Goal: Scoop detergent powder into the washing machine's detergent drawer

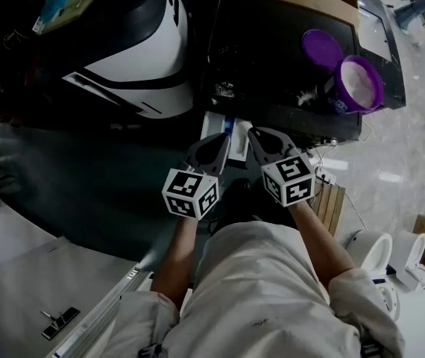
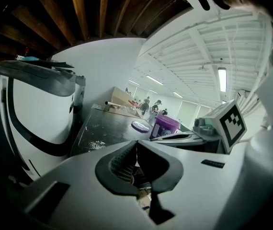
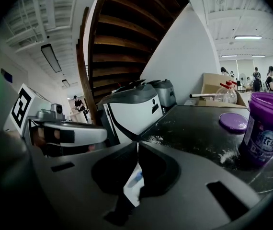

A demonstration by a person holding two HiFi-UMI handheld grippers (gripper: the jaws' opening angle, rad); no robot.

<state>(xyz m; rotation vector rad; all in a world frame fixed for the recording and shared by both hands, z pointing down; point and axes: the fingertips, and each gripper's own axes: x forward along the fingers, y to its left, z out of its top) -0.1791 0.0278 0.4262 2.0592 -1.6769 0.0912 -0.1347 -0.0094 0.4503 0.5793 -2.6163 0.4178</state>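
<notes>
Your left tool [image 1: 222,140] and right tool [image 1: 256,136], jaws together and empty, sit side by side at the detergent drawer [image 1: 220,121] (purple tub [image 1: 358,84] open, well apart).

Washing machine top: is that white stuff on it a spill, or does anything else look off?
Yes, it looks like a spill. White powder lies scattered on the dark washing machine top, beside the open purple tub. Its lid lies flat nearby.

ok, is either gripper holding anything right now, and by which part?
Nothing is held. The left gripper and right gripper both have jaws shut tip to tip, empty, near the detergent drawer.
</notes>
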